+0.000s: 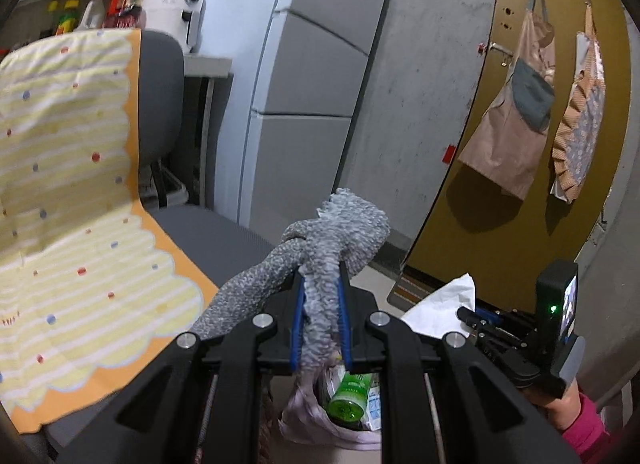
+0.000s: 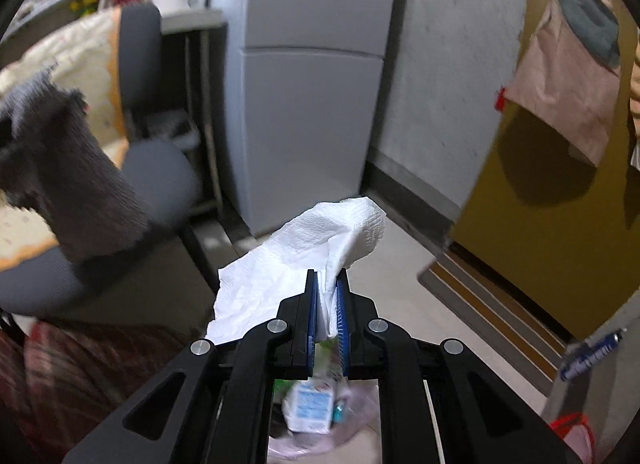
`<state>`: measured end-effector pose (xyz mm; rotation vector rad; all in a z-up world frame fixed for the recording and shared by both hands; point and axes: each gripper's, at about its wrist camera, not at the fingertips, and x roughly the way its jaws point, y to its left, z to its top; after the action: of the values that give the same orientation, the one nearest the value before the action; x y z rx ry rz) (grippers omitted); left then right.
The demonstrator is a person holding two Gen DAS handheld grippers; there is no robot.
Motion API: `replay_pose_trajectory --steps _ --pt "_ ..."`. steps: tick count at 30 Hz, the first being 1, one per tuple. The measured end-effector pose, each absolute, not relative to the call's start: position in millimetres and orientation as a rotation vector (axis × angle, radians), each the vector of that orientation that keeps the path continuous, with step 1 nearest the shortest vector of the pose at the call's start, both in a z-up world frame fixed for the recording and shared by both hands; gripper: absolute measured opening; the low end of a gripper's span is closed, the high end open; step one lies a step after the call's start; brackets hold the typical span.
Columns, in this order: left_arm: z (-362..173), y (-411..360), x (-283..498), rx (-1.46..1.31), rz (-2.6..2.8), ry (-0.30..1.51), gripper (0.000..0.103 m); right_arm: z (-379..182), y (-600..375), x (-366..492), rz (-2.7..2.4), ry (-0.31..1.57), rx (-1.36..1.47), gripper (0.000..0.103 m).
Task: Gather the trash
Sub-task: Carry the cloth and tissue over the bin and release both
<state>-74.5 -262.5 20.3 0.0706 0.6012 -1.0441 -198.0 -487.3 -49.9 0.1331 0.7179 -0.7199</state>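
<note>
Over at the left of my left wrist view, a gray chair (image 1: pixel 192 232) carries a yellow striped cloth (image 1: pixel 72 184) draped down its back and seat. At bottom centre my left gripper (image 1: pixel 321 316) tilts downward, its blue pads pinched narrow on a gray fuzzy rag (image 1: pixel 320 248) that flops out to both sides. Below it sits a trash bag (image 1: pixel 320 424) with a green bottle (image 1: pixel 348 396) inside. At lower right my right gripper (image 1: pixel 466 314) shows beside a pink sleeve (image 1: pixel 584 424). From the right wrist view it angles down too, squeezing a white paper towel (image 2: pixel 304 256) above the bag (image 2: pixel 352 404).
</note>
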Motion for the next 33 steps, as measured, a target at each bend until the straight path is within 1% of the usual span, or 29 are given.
replay_pose_trajectory --steps 7,9,10,11,21,24,30,33 --pt "8.7 -262.7 -76.2 0.089 -1.031 0.633 0.012 -83.3 -496.9 -196.5 -0.777 0.807 0.085 0.014" --pt "8.3 -262.0 -76.2 0.09 -1.031 0.636 0.012 -90.3 -499.8 -195.1 -0.775 0.826 0.093 0.024" --pt "8.6 -261.9 -76.1 0.091 -1.029 0.637 0.012 -92.4 -500.1 -194.6 -0.774 0.83 0.095 0.031" --pt "8.9 -261.4 -75.3 0.09 -1.029 0.638 0.012 -95.0 -500.0 -193.4 -0.772 0.834 0.093 0.035" --pt "6.4 -259.5 -72.1 0.092 -1.03 0.657 0.012 -106.8 -501.5 -188.9 -0.743 0.864 0.123 0.036" --pt "6.7 -260.8 -73.3 0.098 -1.045 0.658 0.012 -98.4 -502.4 -192.9 -0.729 0.836 0.151 0.037" --pt "18.6 -277.6 -93.8 0.148 -1.128 0.629 0.012 -56.2 -503.1 -208.6 -0.723 0.723 0.184 0.039" --pt "29.1 -289.3 -110.8 0.172 -1.188 0.604 0.012 -27.4 -503.0 -222.9 -0.739 0.652 0.188 0.043"
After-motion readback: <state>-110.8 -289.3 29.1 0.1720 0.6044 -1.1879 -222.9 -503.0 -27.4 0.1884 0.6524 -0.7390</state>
